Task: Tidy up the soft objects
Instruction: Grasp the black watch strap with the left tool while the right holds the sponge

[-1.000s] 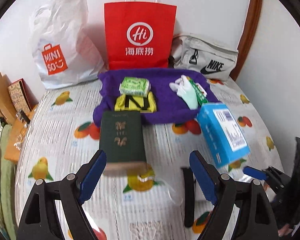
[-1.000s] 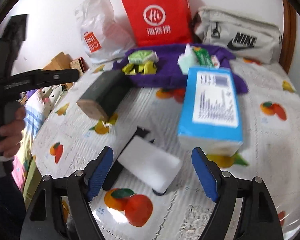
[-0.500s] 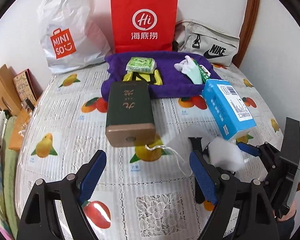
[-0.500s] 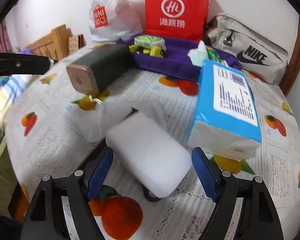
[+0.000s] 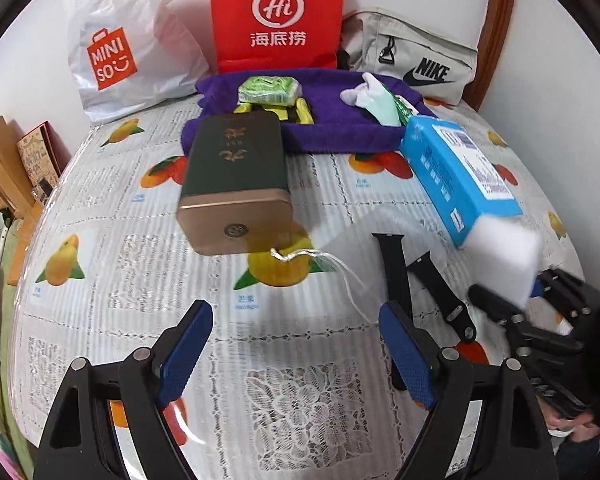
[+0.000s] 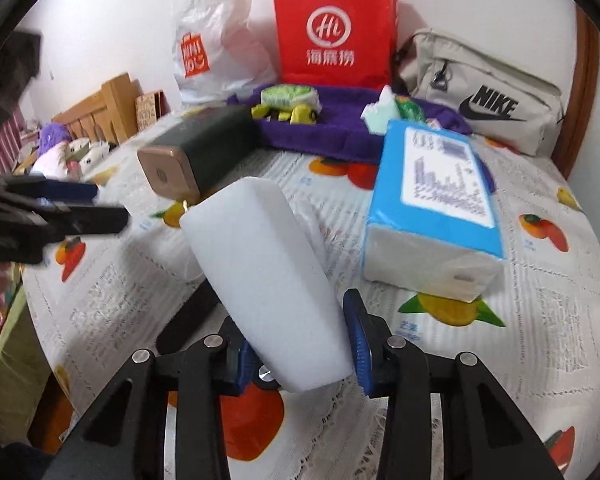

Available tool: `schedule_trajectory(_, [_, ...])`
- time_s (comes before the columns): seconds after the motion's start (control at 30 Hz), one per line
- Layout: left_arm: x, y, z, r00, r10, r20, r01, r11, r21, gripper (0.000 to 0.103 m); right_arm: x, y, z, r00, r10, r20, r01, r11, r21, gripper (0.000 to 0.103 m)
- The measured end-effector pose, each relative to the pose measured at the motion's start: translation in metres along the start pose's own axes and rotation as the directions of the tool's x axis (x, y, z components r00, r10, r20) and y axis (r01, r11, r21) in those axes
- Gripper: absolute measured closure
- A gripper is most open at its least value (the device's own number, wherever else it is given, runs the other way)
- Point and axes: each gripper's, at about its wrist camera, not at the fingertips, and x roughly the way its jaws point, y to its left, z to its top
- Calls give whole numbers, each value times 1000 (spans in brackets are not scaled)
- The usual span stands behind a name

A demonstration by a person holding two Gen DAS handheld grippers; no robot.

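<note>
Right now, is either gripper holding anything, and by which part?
The right gripper is shut on the white sponge block, pinching its near end between the blue pads. The left gripper is open and holds nothing.

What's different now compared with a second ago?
The right gripper, open a second ago, has closed on the white sponge and lifted it off the black watch strap. The left gripper stays open and empty. Green box and blue tissue pack lie unmoved.

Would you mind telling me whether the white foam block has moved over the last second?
Yes. The white foam block has risen off the black watch strap, gripped by the right gripper, toward the blue tissue pack.
</note>
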Motion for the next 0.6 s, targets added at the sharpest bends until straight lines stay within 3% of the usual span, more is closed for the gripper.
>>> schedule_trajectory(0.13, [11,-8,-5,1000,-17,-16,17,1000,6,19,-18,-8,-2,999,4,38,-5,1000,31,64])
schedule_trajectory(0.33, [25,-17,-9,998,-53,-30,54,999,3,19,-28,-28,-17,999,-37,23,35,997,69,63])
schedule_trajectory(0.6, [32,-46,-16,987,-150,-62,153,987,57,24,-31,-50,-28,998,-55,17,52,990,134,63])
